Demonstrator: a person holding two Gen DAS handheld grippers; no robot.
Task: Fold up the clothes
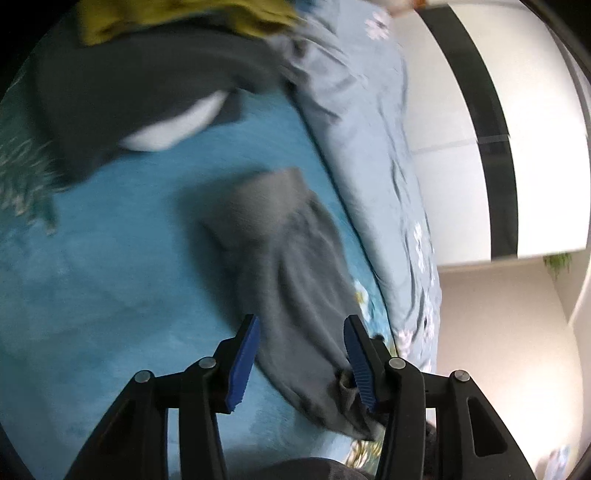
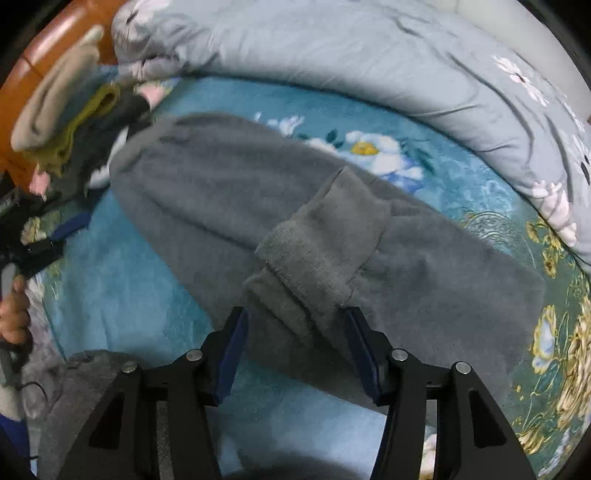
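A grey fleece garment (image 2: 229, 199) lies spread on a blue floral blanket (image 2: 122, 291), with one cuffed sleeve (image 2: 325, 251) folded across its body. My right gripper (image 2: 295, 317) stands open just in front of that cuff, blue pads on either side of the fabric edge. In the left wrist view the same grey garment (image 1: 291, 266) stretches away as a long strip. My left gripper (image 1: 301, 325) is open above its near end, with the fabric bunched by the right pad (image 1: 360, 365).
A rolled light-blue quilt (image 2: 369, 62) runs along the far side of the bed. A pile of other clothes (image 2: 74, 122), grey, olive and dark, sits at the far left by a wooden headboard (image 2: 55, 33). A hand (image 2: 14, 314) holds the other gripper at the left edge.
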